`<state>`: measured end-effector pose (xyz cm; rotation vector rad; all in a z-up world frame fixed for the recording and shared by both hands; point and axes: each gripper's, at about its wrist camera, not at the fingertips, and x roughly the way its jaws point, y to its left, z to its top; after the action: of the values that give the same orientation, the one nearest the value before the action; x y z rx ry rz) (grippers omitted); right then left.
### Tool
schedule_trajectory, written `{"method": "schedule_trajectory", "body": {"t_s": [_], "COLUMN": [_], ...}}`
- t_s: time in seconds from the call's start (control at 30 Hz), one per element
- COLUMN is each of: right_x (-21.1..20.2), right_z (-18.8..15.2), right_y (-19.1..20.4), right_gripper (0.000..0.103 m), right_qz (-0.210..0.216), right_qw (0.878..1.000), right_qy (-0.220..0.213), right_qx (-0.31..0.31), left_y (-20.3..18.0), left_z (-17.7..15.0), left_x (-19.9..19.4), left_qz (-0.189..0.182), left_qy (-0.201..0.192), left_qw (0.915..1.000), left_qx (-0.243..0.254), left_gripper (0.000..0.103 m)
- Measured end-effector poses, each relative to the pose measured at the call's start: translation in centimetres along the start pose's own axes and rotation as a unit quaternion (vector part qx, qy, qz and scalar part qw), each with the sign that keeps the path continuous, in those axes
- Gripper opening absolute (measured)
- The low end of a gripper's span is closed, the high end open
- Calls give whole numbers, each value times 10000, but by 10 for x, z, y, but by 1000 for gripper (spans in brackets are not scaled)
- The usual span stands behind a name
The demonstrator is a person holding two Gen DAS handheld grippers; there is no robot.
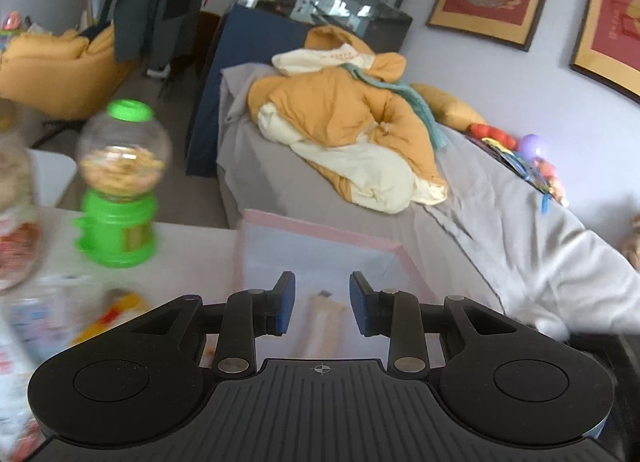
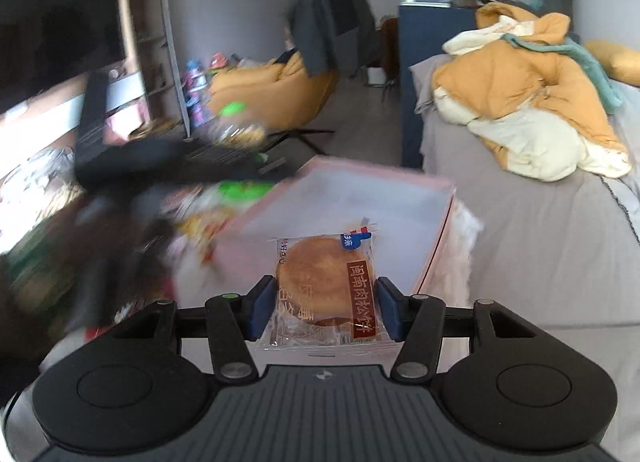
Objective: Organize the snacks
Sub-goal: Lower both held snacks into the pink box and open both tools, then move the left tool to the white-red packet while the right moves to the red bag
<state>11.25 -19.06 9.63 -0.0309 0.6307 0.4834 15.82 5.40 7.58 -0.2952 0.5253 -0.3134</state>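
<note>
Left wrist view: the left gripper [image 1: 322, 304] hangs over the pink-rimmed box [image 1: 320, 236] on the counter [image 1: 192, 246]. Its fingers stand narrowly apart and hold nothing. One wrapped snack bar [image 1: 322, 320] lies in the box below them. A green candy dispenser [image 1: 120, 185] stands to the left.

Right wrist view: the right gripper [image 2: 326, 312] pinches a wrapped round pastry [image 2: 324, 286] by both side edges, carried at the box's near edge. Judged step: delivery in hand. The next move calls for clearing the rim, lowering, then releasing the pastry beside the bar.
</note>
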Motion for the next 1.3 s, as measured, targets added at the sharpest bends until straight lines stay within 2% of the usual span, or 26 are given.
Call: {"method": "schedule_trajectory", "body": {"t_s": [0.13,0.2,0.27,0.33,0.4,0.47,0.53,0.63,0.67,0.7,0.8,0.9,1.0,1.07,1.17,1.3], "right_x": [57,89,109,113,108,102,100,106,109,110,123,140,155,152,140,123], "right_z": [42,55,60,59,56,50,47,38,35,28,13,1,-14,-20,-25,-40], "right_y": [-20,-24,-24,-14,3,25,50,93,110,130,178,206,225,225,210,184], "right_gripper": [54,55,55,59,66,68,73,75,78,83,83,83,83,84,84,86], "right_qz": [-277,-662,-936,-943,-730,-434,-9,607,761,771,890,1195,1238,1215,1313,951], "right_qw": [9990,9971,9946,9945,9962,9977,9980,9942,9924,9924,9881,9824,9766,9765,9714,9719], "right_qy": [71,172,342,413,464,519,624,887,959,892,902,1125,1328,1234,1393,1359], "right_qx": [355,328,286,211,135,61,31,-45,-144,-341,-876,-892,-1154,-1286,-1407,-1672], "left_y": [28,43,60,77,97,112,124,133,136,138,142,142,139,134,127,112], "left_z": [-19,-30,-42,-51,-60,-65,-70,-74,-75,-76,-76,-79,-87,-94,-103,-106], "left_x": [-49,-72,-92,-106,-118,-128,-141,-156,-161,-166,-177,-182,-183,-183,-178,-162], "left_qz": [279,524,861,1154,1490,1593,1683,2028,2104,2141,2154,2102,2031,1931,1752,1759], "left_qy": [46,86,139,175,186,132,16,-44,-64,-96,-131,-84,36,138,394,557], "left_qw": [9996,9986,9961,9930,9887,9866,9837,9749,9727,9714,9699,9703,9704,9720,9744,9764], "left_qx": [50,55,157,183,-23,-338,-639,-917,-977,-1022,-1127,-1192,-1306,-1329,-1349,-1124], "left_gripper": [34,34,34,34,34,34,34,34,34,34,34,34,34,34,34,34]}}
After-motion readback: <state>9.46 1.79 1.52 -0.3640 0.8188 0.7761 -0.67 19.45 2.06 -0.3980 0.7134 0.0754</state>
